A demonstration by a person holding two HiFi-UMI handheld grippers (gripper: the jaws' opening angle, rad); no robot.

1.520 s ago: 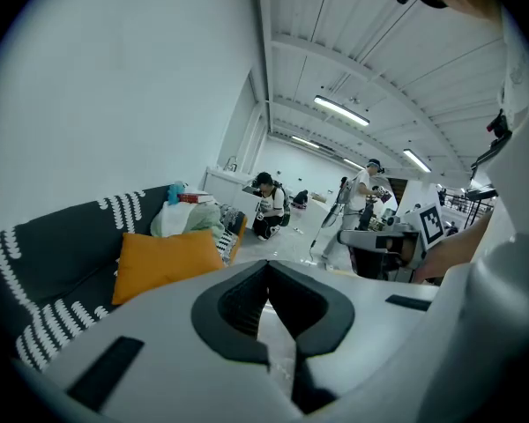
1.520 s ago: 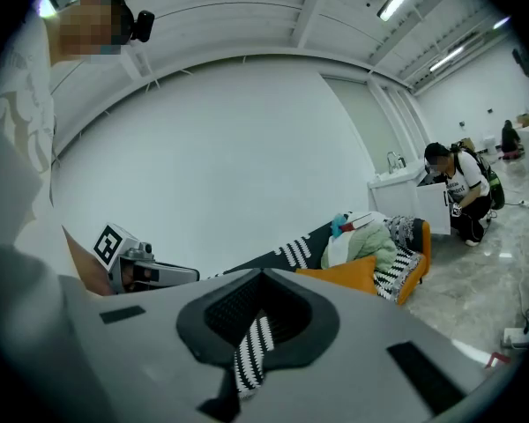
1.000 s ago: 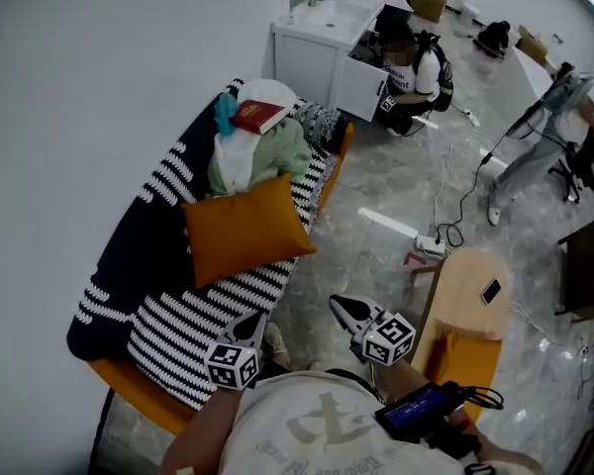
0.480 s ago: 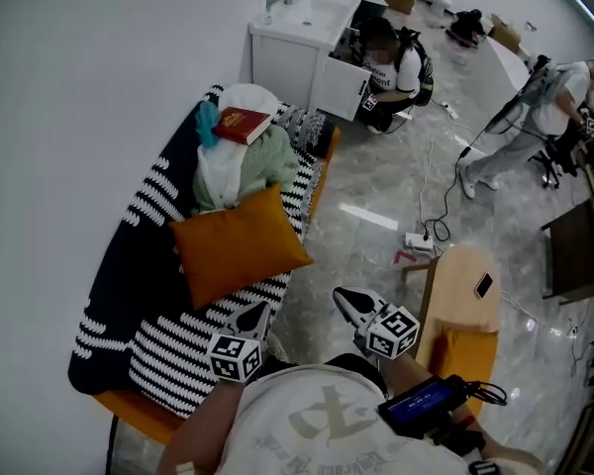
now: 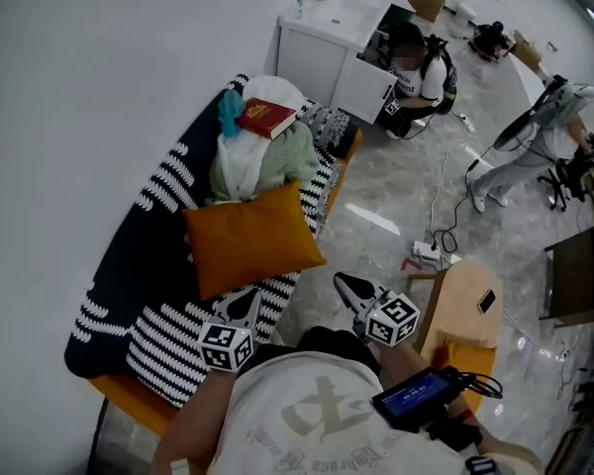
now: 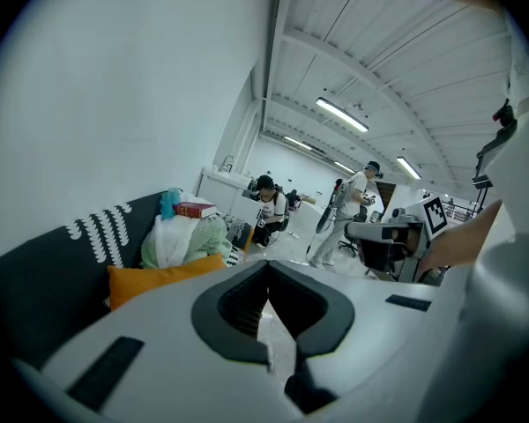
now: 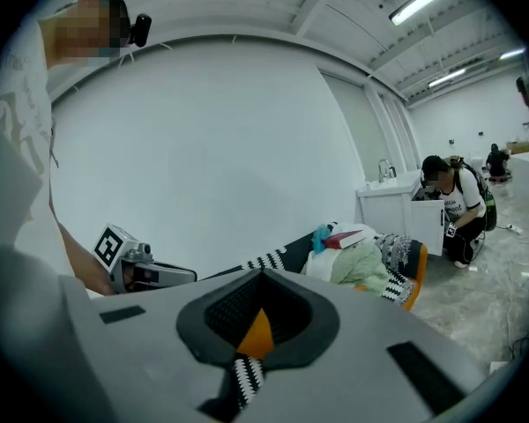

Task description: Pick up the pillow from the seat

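Spreading the clenched, empty fingers of the left gripper (image 5: 244,307) and right gripper (image 5: 353,289) first would let them flank the orange pillow (image 5: 249,237) at eleven o'clock and squeeze evenly.

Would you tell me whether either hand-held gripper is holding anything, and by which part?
Nothing is held. The left hand-held gripper and right hand-held gripper are shut and empty, apart from the orange pillow.

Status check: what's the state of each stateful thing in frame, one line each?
left gripper, jaws shut, empty
right gripper, jaws shut, empty
pillow, lying on the sofa seat, not gripped
book, closed, on top of the clothes pile
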